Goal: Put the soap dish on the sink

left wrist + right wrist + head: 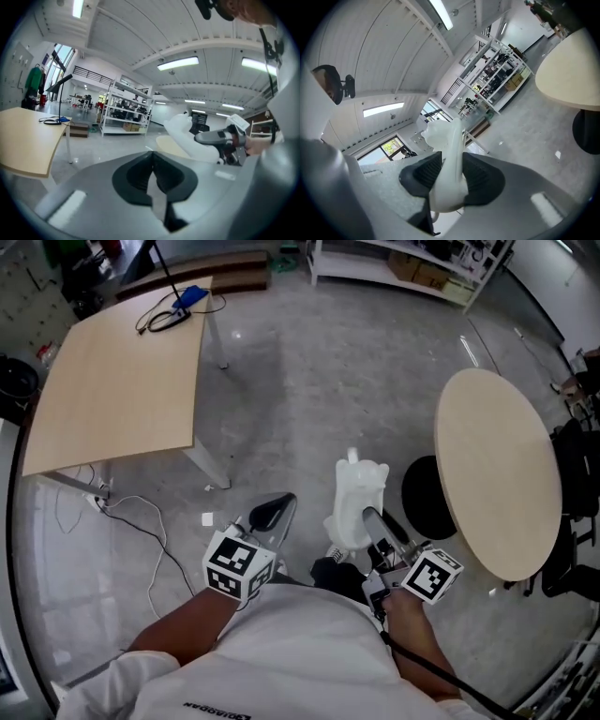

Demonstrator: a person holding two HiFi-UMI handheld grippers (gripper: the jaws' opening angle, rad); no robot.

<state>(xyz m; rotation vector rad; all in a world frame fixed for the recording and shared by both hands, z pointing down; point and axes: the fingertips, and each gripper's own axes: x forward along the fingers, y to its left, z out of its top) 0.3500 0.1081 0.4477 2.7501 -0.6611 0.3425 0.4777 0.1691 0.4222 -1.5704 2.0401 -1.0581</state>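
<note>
A white, bear-shaped soap dish [356,495] is held upright in the air in front of me, its lower edge pinched between the black pads of my right gripper [377,523], which is shut on it. In the right gripper view the dish [449,154] stands up between the jaws of that gripper [450,176]. My left gripper [272,512] hovers to the dish's left, apart from it, its jaws together with nothing in them. The left gripper view looks past the shut left gripper [152,176] at the dish [185,136] and the right gripper [220,138]. No sink is in view.
A square wooden table [112,381] with a blue item and a cable [186,300] stands at the left. A round wooden table [497,474] and a black round base [429,499] are close on the right. Cables [131,517] trail on the grey floor. Shelving [403,263] lines the far side.
</note>
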